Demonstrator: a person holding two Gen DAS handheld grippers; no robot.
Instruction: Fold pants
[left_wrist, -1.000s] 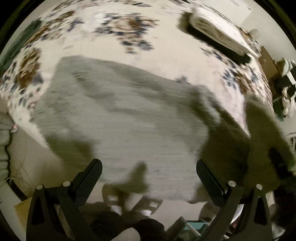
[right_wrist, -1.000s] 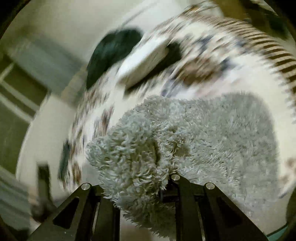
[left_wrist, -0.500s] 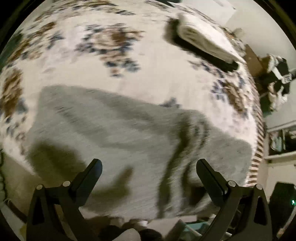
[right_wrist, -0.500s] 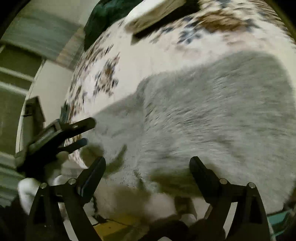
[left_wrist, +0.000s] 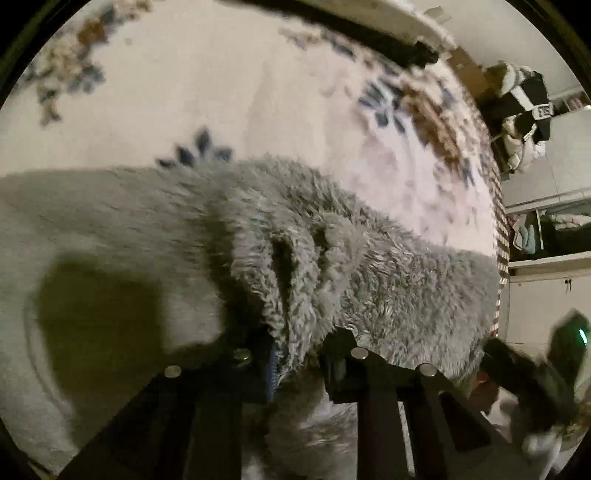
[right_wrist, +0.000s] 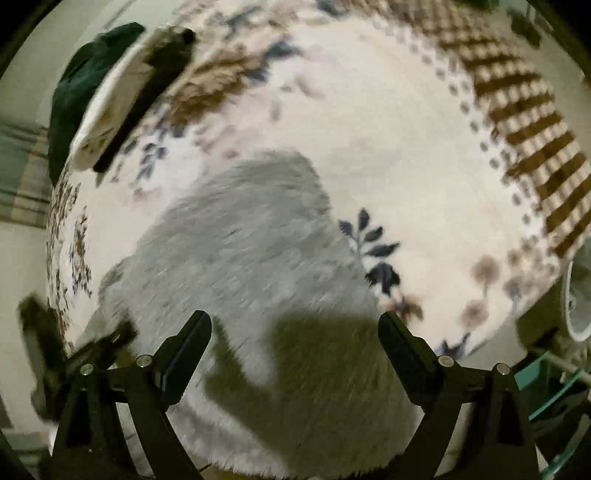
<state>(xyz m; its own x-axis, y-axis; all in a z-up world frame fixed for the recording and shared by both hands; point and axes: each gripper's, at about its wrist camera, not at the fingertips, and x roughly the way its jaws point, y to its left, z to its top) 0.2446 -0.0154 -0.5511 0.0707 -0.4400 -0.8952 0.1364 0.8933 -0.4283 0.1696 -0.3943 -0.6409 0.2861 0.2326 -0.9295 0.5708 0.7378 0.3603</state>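
The grey fluffy pants (left_wrist: 369, 266) lie spread on a white bedspread with a floral print (left_wrist: 221, 92). My left gripper (left_wrist: 295, 350) is shut on a bunched fold of the pants at their near edge. In the right wrist view the pants (right_wrist: 251, 251) lie flat below my right gripper (right_wrist: 294, 328), which is open and empty above their near end. The left gripper shows blurred at that view's left edge (right_wrist: 92, 350).
A folded white and black stack (right_wrist: 122, 99) and a dark green garment (right_wrist: 77, 81) lie at the far side of the bed. A brown striped border (right_wrist: 524, 110) marks the bedspread's edge. Shelves and clutter (left_wrist: 524, 99) stand beyond the bed.
My left gripper came down and closed on a fold of the pants. My right gripper let go of the pants one second ago, stays open and has shifted over the flat fabric.
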